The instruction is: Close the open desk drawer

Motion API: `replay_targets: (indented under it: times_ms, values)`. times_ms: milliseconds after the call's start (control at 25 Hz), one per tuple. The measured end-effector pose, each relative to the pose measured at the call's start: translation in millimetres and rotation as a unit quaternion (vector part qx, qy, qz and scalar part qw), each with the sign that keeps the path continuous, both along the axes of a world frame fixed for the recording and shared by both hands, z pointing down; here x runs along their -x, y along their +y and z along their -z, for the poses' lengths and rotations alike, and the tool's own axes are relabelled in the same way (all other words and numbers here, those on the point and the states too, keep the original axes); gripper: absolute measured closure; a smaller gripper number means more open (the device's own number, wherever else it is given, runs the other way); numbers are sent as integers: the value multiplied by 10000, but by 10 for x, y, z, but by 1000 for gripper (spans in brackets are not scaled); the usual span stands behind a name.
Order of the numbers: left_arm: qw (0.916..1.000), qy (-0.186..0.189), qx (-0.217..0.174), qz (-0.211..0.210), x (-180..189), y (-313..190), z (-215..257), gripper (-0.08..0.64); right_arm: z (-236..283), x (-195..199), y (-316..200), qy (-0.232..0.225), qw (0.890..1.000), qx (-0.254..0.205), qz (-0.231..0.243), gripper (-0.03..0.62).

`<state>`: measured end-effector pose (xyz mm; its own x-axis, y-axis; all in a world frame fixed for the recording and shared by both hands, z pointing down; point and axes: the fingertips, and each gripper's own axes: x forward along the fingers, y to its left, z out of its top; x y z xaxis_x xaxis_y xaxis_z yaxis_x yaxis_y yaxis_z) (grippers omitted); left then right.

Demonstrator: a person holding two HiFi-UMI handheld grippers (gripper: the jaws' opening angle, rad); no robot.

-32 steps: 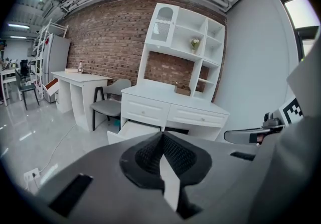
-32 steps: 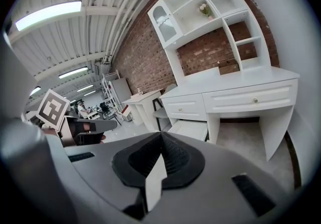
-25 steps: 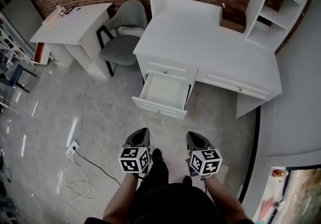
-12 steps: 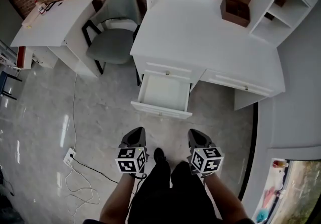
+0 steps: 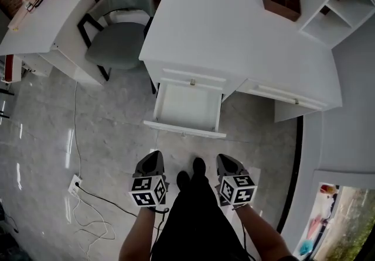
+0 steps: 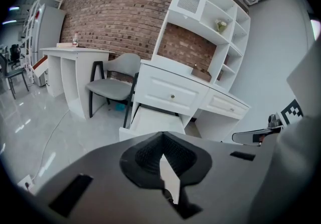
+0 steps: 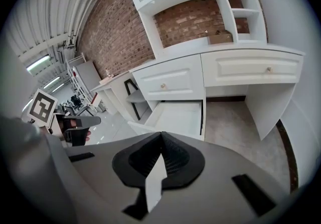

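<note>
Under the left half of the white desk (image 5: 234, 31), the drawer (image 5: 187, 107) stands pulled well out, bare inside as far as we can see, its front panel (image 5: 184, 129) facing us. Change over the last second: we have stepped in toward it. The drawer sat farther off and higher in the head view; now it lies squarely ahead, centred between the two tools. It is out of the desk by the same amount as before. Left tool (image 5: 153, 160): clenched, nothing between the jaws, held low and apart from the panel. Right tool (image 5: 226, 161): likewise clenched and empty, level with the left. Both gripper views look across at the open drawer, which sits below a closed one with a small knob (image 5: 192, 82). No contact yet. We judge the approach nearly done and the closing itself not begun. The next move looks like a flat push on the front panel, which closed jaws suit well enough. Chair (image 5: 120, 37) stands just left of the desk, out of the drawer's path. A cable (image 5: 88, 195) trails on the floor to our left, off our line.
</note>
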<state>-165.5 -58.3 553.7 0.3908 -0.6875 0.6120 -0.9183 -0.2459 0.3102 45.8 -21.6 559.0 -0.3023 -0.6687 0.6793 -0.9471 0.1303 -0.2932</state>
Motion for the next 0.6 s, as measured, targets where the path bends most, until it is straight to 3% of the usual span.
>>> replay_targets:
  times_ms: [600]
  values:
    - [9997,-186,10,-162,-120,-438,-1250,551,-1217,-210,-409,73,9989,222,-403,588]
